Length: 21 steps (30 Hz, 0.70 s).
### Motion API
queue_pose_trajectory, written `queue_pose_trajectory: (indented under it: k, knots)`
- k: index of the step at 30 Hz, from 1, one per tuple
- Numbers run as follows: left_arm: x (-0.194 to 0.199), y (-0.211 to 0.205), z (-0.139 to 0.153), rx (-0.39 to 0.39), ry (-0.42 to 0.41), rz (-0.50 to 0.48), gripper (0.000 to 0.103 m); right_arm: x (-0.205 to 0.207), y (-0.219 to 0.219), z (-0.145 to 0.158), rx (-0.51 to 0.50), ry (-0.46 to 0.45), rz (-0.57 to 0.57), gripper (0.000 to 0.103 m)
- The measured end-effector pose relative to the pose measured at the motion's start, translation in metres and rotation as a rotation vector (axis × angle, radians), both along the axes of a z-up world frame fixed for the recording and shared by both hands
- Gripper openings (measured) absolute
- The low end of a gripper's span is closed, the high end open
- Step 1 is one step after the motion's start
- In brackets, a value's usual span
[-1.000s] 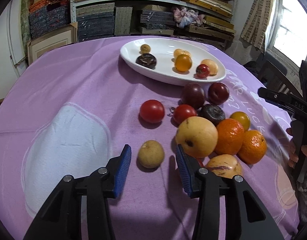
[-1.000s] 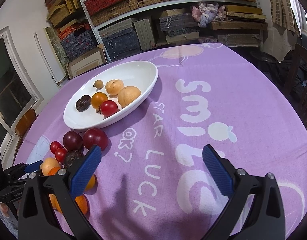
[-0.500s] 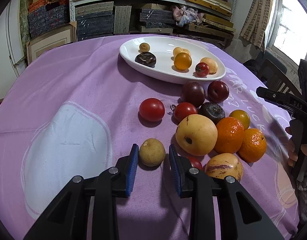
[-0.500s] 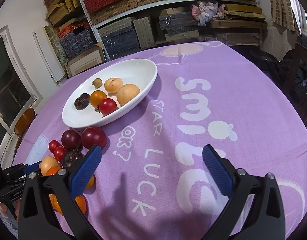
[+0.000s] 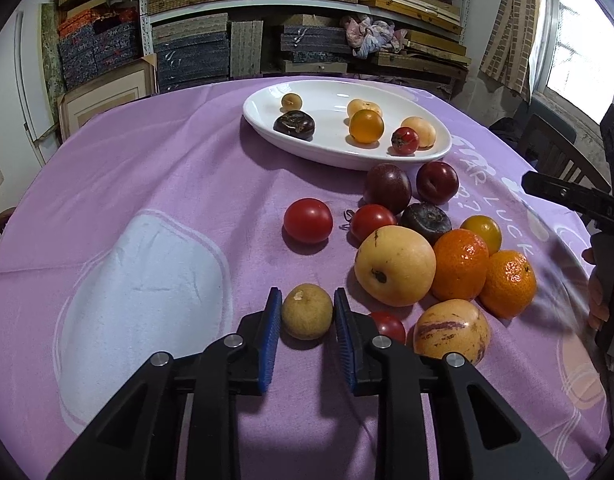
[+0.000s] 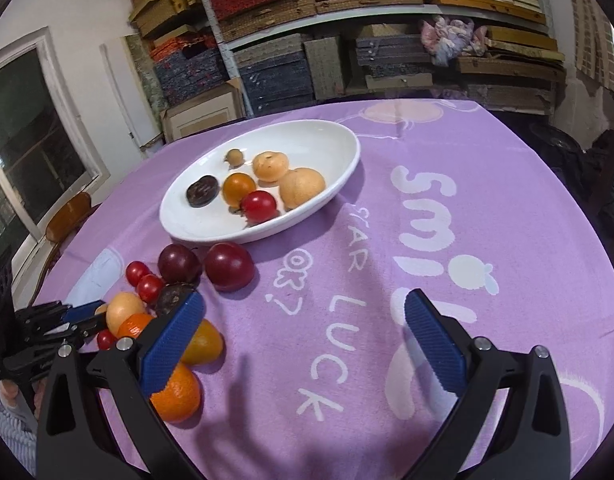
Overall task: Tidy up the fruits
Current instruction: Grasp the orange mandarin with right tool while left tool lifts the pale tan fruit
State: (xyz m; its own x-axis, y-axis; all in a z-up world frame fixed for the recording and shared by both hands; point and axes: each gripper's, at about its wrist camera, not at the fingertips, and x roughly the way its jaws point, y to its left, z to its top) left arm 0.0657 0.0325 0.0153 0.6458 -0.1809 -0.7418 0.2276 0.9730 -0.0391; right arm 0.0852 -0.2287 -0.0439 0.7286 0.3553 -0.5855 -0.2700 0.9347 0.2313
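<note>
My left gripper (image 5: 307,314) is shut on a small tan-brown fruit (image 5: 307,312) that rests on the purple cloth; both blue pads touch its sides. Just right of it lies a pile of loose fruit: a big yellow pear (image 5: 395,266), two oranges (image 5: 461,264), a striped melon-like fruit (image 5: 451,332), tomatoes (image 5: 308,221) and dark plums (image 5: 388,188). A white oval dish (image 5: 331,152) at the far side holds several small fruits. My right gripper (image 6: 303,340) is open and empty above the cloth, right of the pile (image 6: 175,344). The dish also shows in the right wrist view (image 6: 211,232).
The round table carries a purple cloth with white lettering (image 6: 423,216). Shelves of stacked boxes (image 5: 211,44) stand behind the table. A wooden chair (image 5: 555,152) stands at the right edge. The right gripper's body (image 5: 579,196) shows at the right of the left wrist view.
My left gripper moved forward and closed its jaws onto the small tan-brown fruit. The right gripper drifted slightly and stayed open.
</note>
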Motion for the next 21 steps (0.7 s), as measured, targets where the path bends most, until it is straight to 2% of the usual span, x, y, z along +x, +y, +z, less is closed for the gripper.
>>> queue_pose_trajectory:
  k: [2,5,6,7,9,14,17,20,21]
  knots:
    - [-0.002,0.007,0.003,-0.017,-0.009,0.02,0.027,-0.01,0.014,0.006,-0.052,-0.023,0.103,0.099]
    - [-0.002,0.016,0.005,-0.039,-0.01,0.047,0.027,-0.027,0.041,0.006,-0.192,-0.069,0.22,0.099]
    - [-0.001,0.018,0.005,-0.046,-0.006,0.053,0.027,-0.031,0.049,0.003,-0.219,-0.072,0.249,0.095]
    - [0.0,0.02,0.005,-0.049,-0.001,0.057,0.027,-0.033,0.055,0.0,-0.229,-0.061,0.285,0.079]
    - [0.0,0.021,0.005,-0.051,0.002,0.059,0.027,-0.036,0.063,-0.004,-0.213,-0.039,0.34,0.072]
    - [-0.002,0.022,0.006,-0.053,-0.004,0.05,0.027,-0.046,0.069,-0.005,-0.186,-0.035,0.43,0.072]
    - [-0.002,0.021,0.006,-0.055,-0.003,0.05,0.027,-0.057,0.08,-0.008,-0.226,-0.042,0.492,0.072]
    - [-0.002,0.021,0.005,-0.054,-0.003,0.05,0.027,-0.059,0.088,-0.015,-0.261,-0.027,0.504,0.072]
    - [-0.002,0.021,0.005,-0.053,-0.003,0.048,0.027,-0.058,0.09,-0.017,-0.271,-0.021,0.501,0.069]
